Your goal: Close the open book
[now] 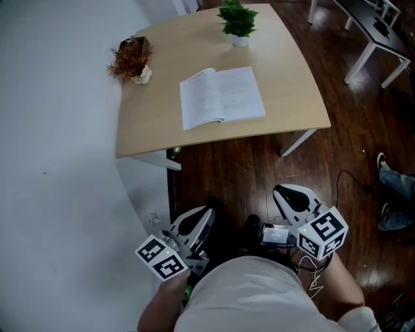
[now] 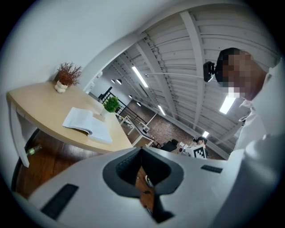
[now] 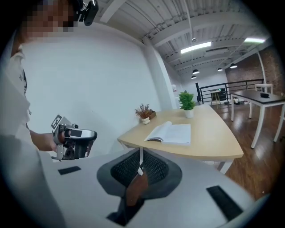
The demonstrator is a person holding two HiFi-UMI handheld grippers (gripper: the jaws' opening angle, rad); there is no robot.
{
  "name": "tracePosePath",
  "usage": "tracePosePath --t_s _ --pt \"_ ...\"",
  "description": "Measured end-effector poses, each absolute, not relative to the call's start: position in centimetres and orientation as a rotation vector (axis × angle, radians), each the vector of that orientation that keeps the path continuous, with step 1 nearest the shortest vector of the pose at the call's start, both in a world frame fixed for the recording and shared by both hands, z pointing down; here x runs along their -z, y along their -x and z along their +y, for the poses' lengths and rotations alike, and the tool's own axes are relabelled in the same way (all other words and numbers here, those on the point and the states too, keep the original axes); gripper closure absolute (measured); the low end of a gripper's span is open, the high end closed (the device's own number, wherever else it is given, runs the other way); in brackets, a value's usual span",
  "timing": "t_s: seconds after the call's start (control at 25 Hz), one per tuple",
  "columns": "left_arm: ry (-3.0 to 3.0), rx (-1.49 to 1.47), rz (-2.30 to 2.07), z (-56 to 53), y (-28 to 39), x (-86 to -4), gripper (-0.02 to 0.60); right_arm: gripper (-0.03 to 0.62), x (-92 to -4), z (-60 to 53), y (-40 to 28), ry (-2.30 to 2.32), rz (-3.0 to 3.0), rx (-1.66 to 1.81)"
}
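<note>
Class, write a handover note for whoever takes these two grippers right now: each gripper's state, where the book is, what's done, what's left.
Left gripper: shut, empty, held near the body, away from the table.
Right gripper: shut, empty, likewise.
Book: lies open on the table, in front of the green plant.
Done: nothing yet; book untouched.
Left: approach, lift one side, fold it shut.

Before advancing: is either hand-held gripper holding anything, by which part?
Nothing. The left hand-held gripper and right hand-held gripper are both shut and empty.
</note>
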State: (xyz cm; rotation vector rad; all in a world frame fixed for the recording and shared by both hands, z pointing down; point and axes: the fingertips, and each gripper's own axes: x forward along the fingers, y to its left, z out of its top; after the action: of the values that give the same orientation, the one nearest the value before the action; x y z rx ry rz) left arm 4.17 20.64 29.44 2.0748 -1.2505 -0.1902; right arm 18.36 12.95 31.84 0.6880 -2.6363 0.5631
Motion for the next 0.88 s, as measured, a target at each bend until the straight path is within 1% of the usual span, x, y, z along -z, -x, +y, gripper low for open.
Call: tracePosePath --t_s 0.24,0.52,0.88 --pt "-2.068 0.192 -1.226 15.8 0.1 -31.1 0.584 0.589 -32.5 8.9 -14.2 -0.709 -2.617 -0.505" --pt "-2.097 0.150 -1.156 8.7 6.6 -32.1 0.584 0.589 -32.7 3.4 -7.4 -0.763 -2.572 -0.456" --pt "-2.111 0.104 -1.112 3.9 13.2 -34.0 0.584 0.589 -33.4 -0.8 -0.5 -0.784 -2.531 -0.381"
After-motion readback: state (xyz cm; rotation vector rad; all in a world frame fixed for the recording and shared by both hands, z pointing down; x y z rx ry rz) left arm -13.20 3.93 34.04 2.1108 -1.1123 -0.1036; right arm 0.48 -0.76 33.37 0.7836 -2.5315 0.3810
